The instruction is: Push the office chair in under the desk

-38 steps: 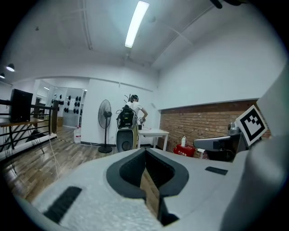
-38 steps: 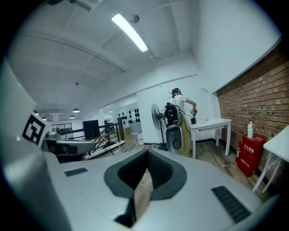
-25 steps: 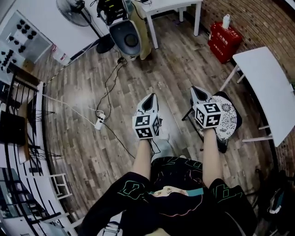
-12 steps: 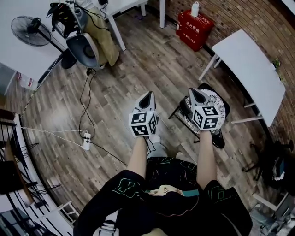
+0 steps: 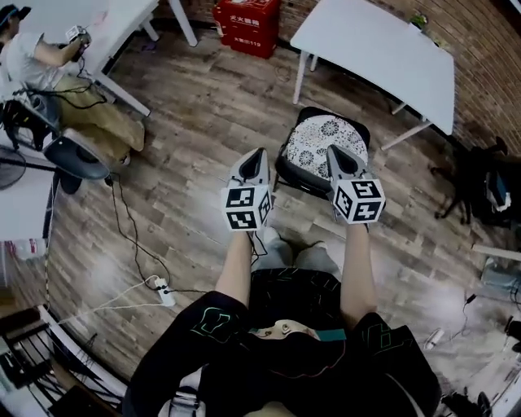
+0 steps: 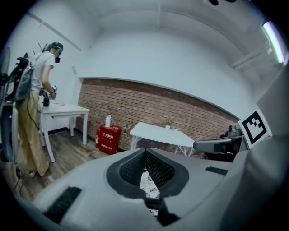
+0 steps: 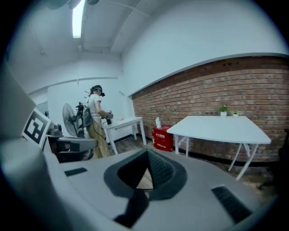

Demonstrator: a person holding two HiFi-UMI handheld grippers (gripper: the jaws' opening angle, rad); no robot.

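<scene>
The chair point(image 5: 321, 140), with a black frame and a patterned cushion, stands just in front of the white desk point(image 5: 374, 53); its far edge is near the desk's front edge. My left gripper point(image 5: 259, 155) is shut and empty, its tip by the chair's left edge. My right gripper point(image 5: 337, 153) is shut and empty over the cushion's right side. Whether either touches the chair I cannot tell. In the left gripper view the shut jaws point(image 6: 145, 152) point at the desk point(image 6: 162, 134), with the cushion point(image 6: 148, 184) below. The right gripper view shows its shut jaws point(image 7: 147, 154) and the desk point(image 7: 221, 128).
A red box point(image 5: 247, 16) sits by the brick wall left of the desk. At the upper left a person point(image 5: 32, 57) works at another white table, beside a dark swivel chair point(image 5: 73, 155). A power strip point(image 5: 163, 291) and cables lie on the floor at left. Black gear point(image 5: 480, 183) stands at right.
The view has swung round: the chair and the desk, earlier off to the right, now lie straight ahead of both grippers. Both grippers stayed shut and moved forward together.
</scene>
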